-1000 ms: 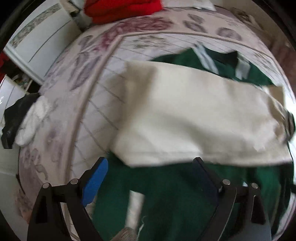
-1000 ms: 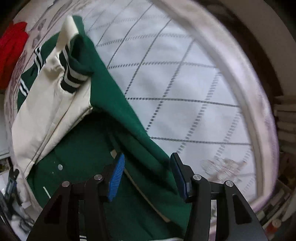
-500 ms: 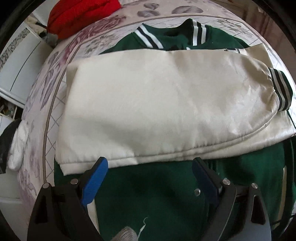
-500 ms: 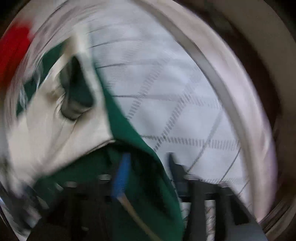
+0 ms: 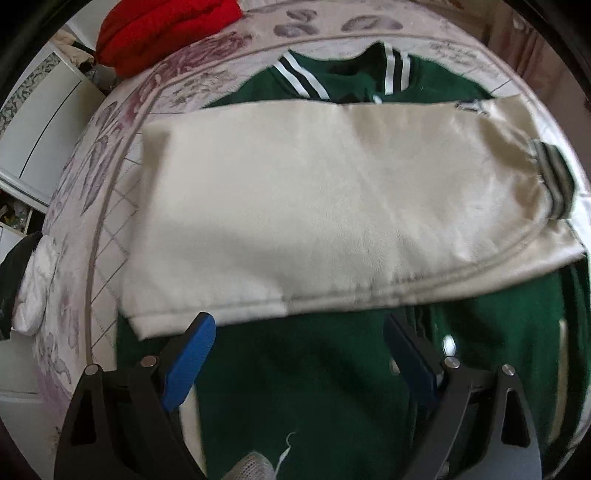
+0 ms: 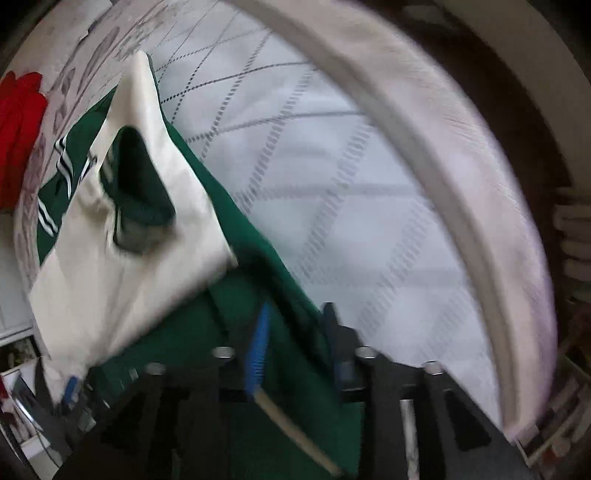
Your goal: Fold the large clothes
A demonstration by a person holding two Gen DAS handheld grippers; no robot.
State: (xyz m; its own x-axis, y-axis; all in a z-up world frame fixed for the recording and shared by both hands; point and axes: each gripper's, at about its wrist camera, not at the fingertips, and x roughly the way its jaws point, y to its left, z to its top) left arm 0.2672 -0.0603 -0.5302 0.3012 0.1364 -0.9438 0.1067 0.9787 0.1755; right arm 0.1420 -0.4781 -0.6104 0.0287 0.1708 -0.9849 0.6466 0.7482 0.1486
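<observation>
Green varsity jacket (image 5: pixel 306 387) with cream sleeves lies spread on a quilted bedspread (image 6: pixel 351 184), collar at the far end in the left wrist view. Both cream sleeves (image 5: pixel 332 221) are folded across the chest, one over the other, and a striped cuff (image 5: pixel 554 177) rests at the right end. The left gripper (image 5: pixel 299 350) points steeply down over the green body, just below the lower edge of the sleeves. Its jaws stand wide apart, with only flat green cloth under the gap and nothing pinched; the blue pad on the left finger (image 5: pixel 190 363) sits just beside the sleeve's hem corner. The right gripper (image 6: pixel 295 339) is at the jacket's side edge, where a ridge of green cloth runs up between its fingers. Its jaws are closing on that fold; blur hides whether the pads press it yet. A red garment (image 5: pixel 162 29) lies well apart, beyond the collar.
</observation>
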